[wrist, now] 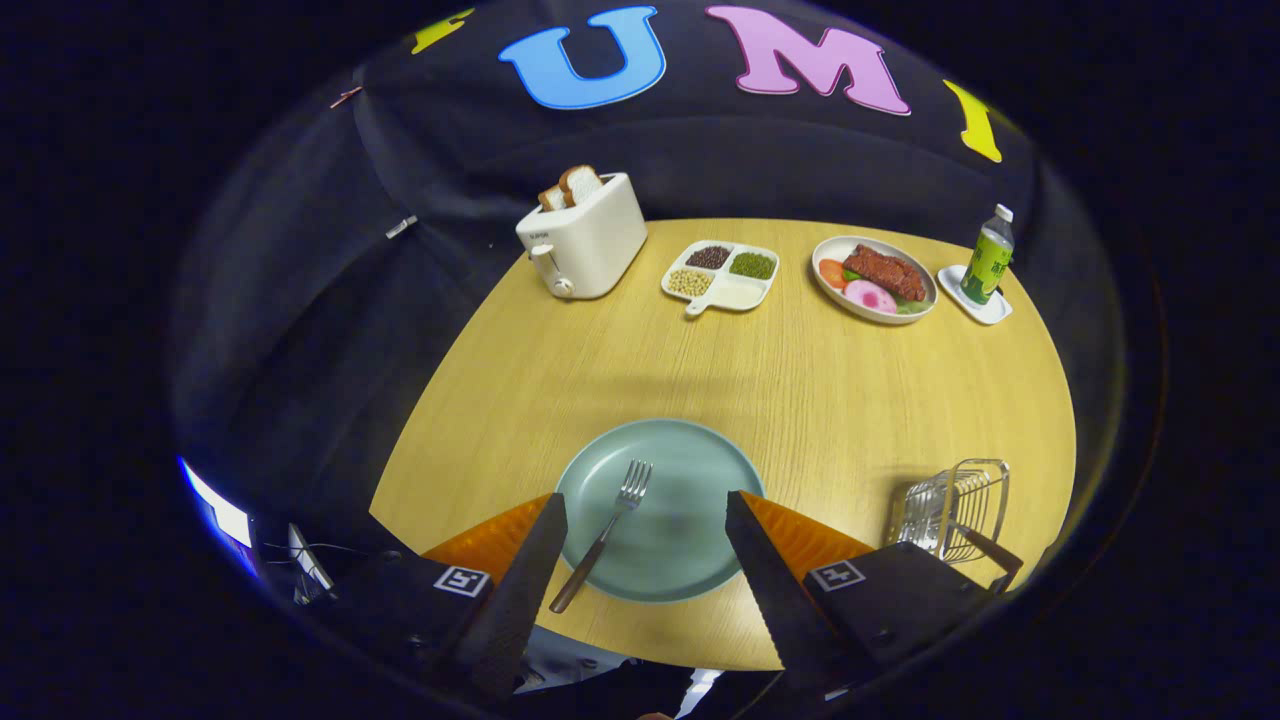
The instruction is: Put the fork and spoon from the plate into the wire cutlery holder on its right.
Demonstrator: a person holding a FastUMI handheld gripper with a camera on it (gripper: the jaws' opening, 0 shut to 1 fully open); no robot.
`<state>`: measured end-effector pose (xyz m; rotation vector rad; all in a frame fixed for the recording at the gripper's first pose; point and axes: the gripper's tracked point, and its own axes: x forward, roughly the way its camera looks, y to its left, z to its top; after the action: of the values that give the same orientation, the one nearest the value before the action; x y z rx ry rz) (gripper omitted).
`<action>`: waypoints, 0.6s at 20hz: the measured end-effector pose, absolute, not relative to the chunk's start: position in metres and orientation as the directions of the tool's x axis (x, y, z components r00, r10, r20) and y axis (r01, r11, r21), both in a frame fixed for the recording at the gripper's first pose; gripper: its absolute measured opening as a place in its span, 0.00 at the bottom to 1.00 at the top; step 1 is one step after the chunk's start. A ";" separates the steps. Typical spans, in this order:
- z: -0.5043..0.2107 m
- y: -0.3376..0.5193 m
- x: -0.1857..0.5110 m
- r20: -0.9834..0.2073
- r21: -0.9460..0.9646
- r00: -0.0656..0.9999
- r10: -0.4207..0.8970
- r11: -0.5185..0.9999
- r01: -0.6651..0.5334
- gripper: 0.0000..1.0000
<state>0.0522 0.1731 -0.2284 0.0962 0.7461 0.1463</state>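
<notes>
Wooden-handled fork (603,533) lies on plate (660,510) between open gripper (646,508), holder (955,510) beside.

Counted on the table: one fork (608,530), lower centre, on one teal plate (690,470); one wire holder (955,505), lower right; one toaster (583,240) with two bread slices (570,186); one four-part tray (720,275); one food plate (873,280); one bottle (988,256), upper right.

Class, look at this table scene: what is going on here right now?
A hand-held gripper hovers open over a green plate, holding nothing. A fork lies on the plate between the fingers. The wire cutlery holder stands to the plate's right with a brown handle sticking out of it. So the fork is not yet moved.
</notes>
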 end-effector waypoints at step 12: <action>-0.355 0.200 0.062 -0.853 0.130 0.515 0.087 0.990 0.048 0.99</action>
<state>0.0623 0.2001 -0.3551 0.1438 1.0300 0.0232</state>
